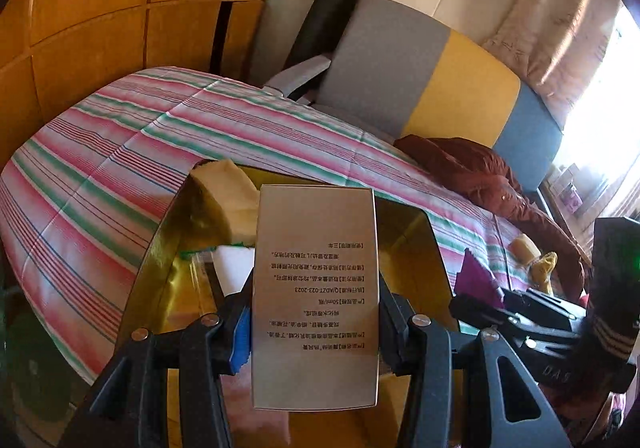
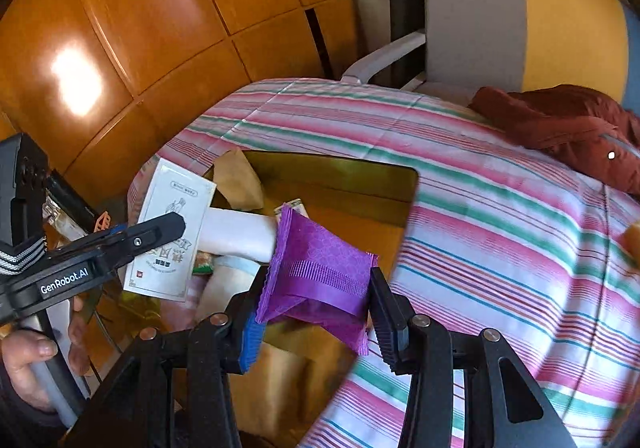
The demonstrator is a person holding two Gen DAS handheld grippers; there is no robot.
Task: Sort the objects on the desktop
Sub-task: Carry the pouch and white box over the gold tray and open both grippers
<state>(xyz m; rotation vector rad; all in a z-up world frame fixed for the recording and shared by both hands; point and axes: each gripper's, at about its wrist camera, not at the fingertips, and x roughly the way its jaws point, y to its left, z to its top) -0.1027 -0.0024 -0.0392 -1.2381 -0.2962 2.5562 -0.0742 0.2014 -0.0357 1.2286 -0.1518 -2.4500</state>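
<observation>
Both claws are full, the left gripper [image 1: 316, 328] clamping a box [image 1: 316, 288] upright and the right gripper [image 2: 316, 304] pinching a purple packet [image 2: 320, 268], each poised over the gold tray [image 2: 360, 175] mid-frame.

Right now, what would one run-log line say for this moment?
left tool: shut on silver box | right tool: shut on purple packet | both above gold tray | striped cloth beneath

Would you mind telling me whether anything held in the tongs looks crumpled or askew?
Yes. The purple packet in the right tongs is creased and tilted, one corner sagging. The silver box in the left tongs sits straight, though its print reads upside down.
</observation>
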